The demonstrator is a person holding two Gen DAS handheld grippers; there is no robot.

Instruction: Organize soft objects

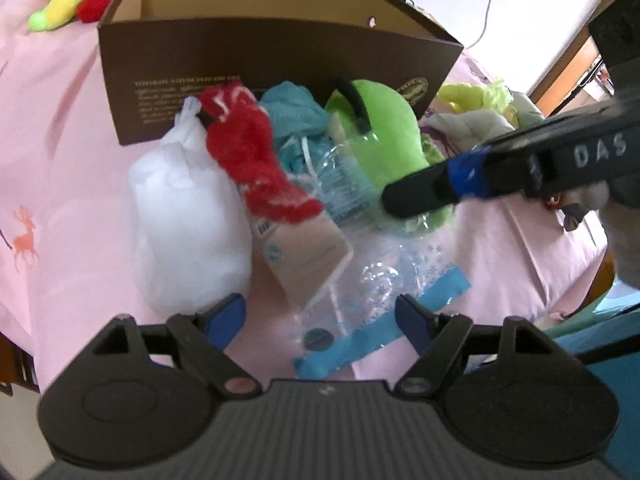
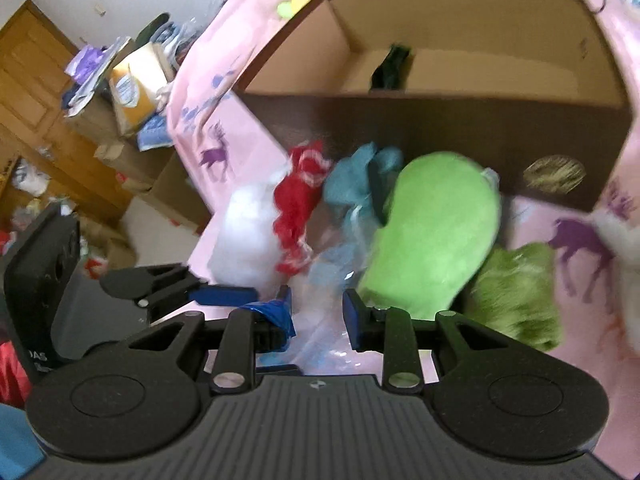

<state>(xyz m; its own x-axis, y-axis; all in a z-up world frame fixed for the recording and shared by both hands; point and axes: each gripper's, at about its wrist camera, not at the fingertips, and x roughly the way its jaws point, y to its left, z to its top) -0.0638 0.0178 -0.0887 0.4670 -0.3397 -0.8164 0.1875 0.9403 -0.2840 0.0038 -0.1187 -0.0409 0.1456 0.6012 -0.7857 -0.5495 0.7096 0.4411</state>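
Pink deer-print cloth [image 1: 72, 128] carries a heap of soft things before an open brown cardboard box [image 1: 256, 48]. Left gripper [image 1: 320, 320] hangs released, empty; white fluffy stuffing bag [image 1: 188, 216] sits at eleven o'clock, just beyond its left finger. Right gripper [image 2: 318, 320] stands parted, empty; bright green plush toy [image 2: 436, 232] lies at one o'clock, near. Best approach, I judge: lower squarely, pinch deep into fabric.
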